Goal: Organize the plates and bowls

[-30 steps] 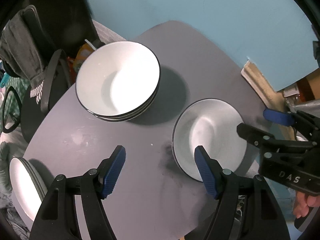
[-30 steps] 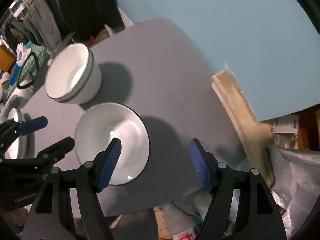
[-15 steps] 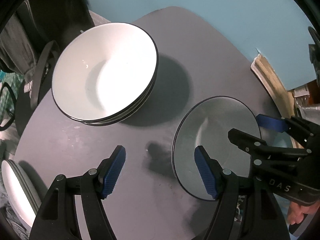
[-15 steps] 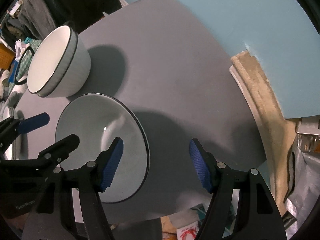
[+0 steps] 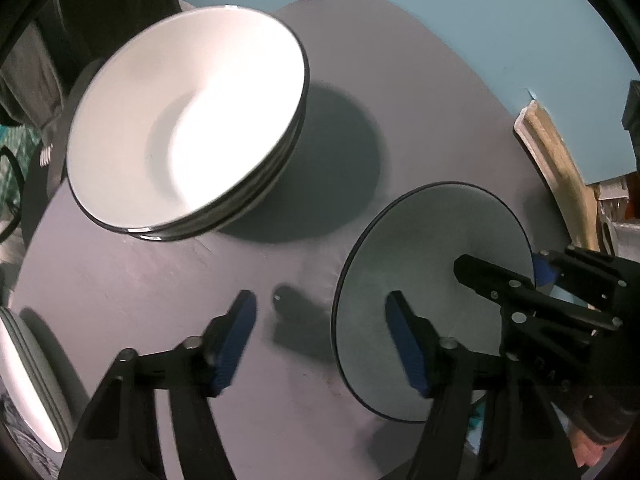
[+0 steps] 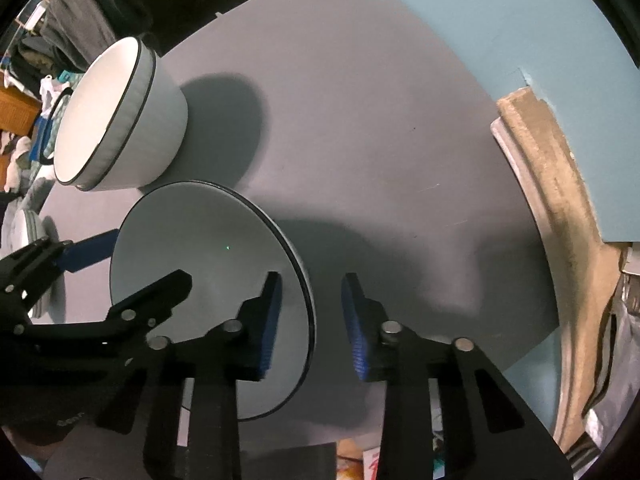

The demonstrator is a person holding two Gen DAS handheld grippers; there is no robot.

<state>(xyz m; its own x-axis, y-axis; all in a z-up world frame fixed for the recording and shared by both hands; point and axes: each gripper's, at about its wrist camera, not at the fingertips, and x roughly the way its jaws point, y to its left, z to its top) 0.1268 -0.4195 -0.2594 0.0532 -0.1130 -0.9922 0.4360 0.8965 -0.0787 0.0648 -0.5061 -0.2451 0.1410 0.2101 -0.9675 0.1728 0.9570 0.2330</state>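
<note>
Your right gripper [image 6: 310, 316] has narrowed its jaws since a moment ago and now straddles the near rim of the single bowl [image 6: 208, 280], one pad inside and one outside; you cannot tell whether the pads touch it yet. Both cameras have come closer to the grey table [image 5: 420, 100]. Your left gripper [image 5: 320, 340] is released, its right pad over that bowl's left edge. The stacked bowls [image 5: 188, 120] sit behind, well apart, and plates [image 5: 24, 376] lie at the table's left edge.
</note>
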